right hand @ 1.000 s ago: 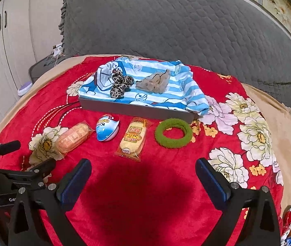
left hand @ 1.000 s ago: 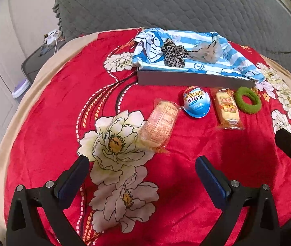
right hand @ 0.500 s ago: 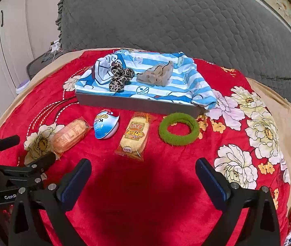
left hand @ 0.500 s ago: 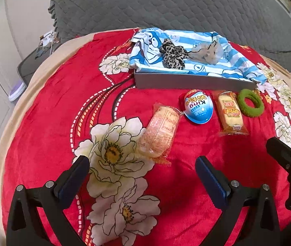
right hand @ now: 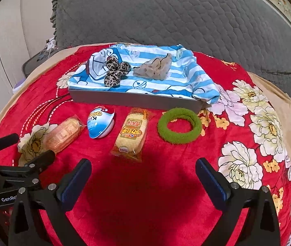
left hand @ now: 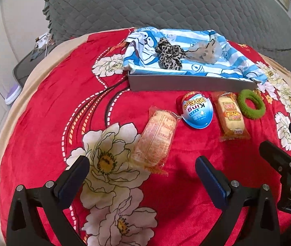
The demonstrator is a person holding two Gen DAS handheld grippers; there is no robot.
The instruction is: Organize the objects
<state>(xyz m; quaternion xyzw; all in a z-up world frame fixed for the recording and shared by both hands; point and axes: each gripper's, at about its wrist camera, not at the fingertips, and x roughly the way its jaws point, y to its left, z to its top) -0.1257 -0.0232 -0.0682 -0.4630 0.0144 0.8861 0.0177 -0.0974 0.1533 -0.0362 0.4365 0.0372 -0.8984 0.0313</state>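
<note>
1. Snack pack (left hand: 154, 138), clear wrapper with printed side up, lies on the red flowered blanket (left hand: 49, 123) of the bed, well short of the grey tray (left hand: 190, 83) and leftmost in the row of loose items in front of that tray.
2. Row running rightward from the pack, all in front of the tray: blue egg-shaped packet (left hand: 197, 110), yellow cake pack (left hand: 230, 115), green ring (left hand: 251, 104).
3. Tray carries a blue striped cloth (left hand: 223, 61), with a leopard scrunchie (left hand: 170, 56) and a pale crumpled piece (left hand: 204, 51) on top.
4. Left gripper (left hand: 142, 170): jaws spread wide, nothing between them. The pack sits just ahead, its near end roughly centred in the gap.
5. Pack's long axis runs away from the jaws towards the tray, tilted slightly right; the jaws would close across its short width.
6. Right gripper (right hand: 143, 173): jaws also wide apart and empty. Yellow cake pack (right hand: 131, 133) lies ahead of it, long axis likewise pointing at the tray.
7. Judgement: left gripper is nearer the snack pack, so a short forward and downward advance suits it; crinkly wrapper may slip.
</note>
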